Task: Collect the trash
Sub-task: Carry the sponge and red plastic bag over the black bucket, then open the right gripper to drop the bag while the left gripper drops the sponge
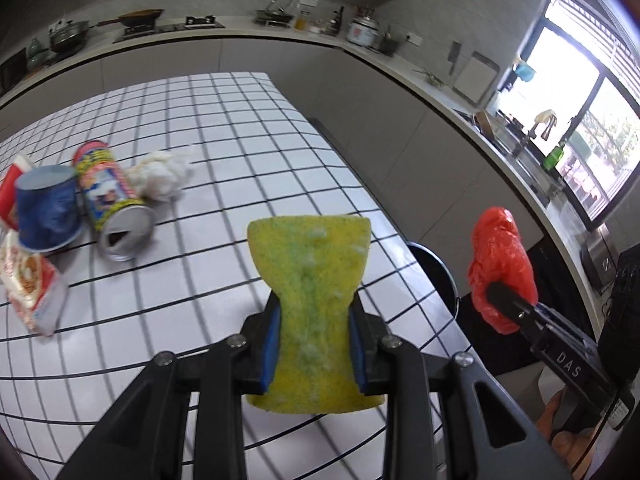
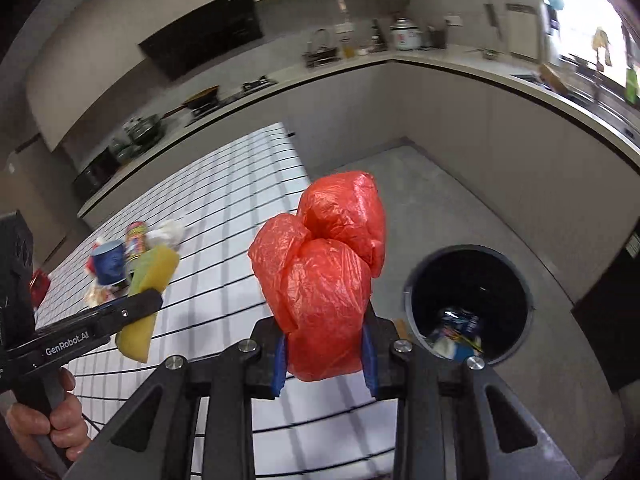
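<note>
My left gripper (image 1: pixel 314 344) is shut on a yellow-green sponge (image 1: pixel 310 280) and holds it above the checked table (image 1: pixel 240 152); it also shows in the right wrist view (image 2: pixel 148 292). My right gripper (image 2: pixel 325 354) is shut on a crumpled red plastic bag (image 2: pixel 324 268), held off the table's right edge, left of a black trash bin (image 2: pixel 468 300) on the floor. The bag also shows in the left wrist view (image 1: pixel 500 268). On the table's left lie a tipped can (image 1: pixel 112 200), a blue cup (image 1: pixel 48 212), a white tissue wad (image 1: pixel 164 174) and a snack wrapper (image 1: pixel 30 280).
The bin holds some trash at its bottom (image 2: pixel 456 332). Its rim (image 1: pixel 436 268) peeks past the table edge in the left wrist view. A kitchen counter (image 1: pixel 280 36) with pots and a sink runs around the room. Grey floor (image 2: pixel 420 184) lies right of the table.
</note>
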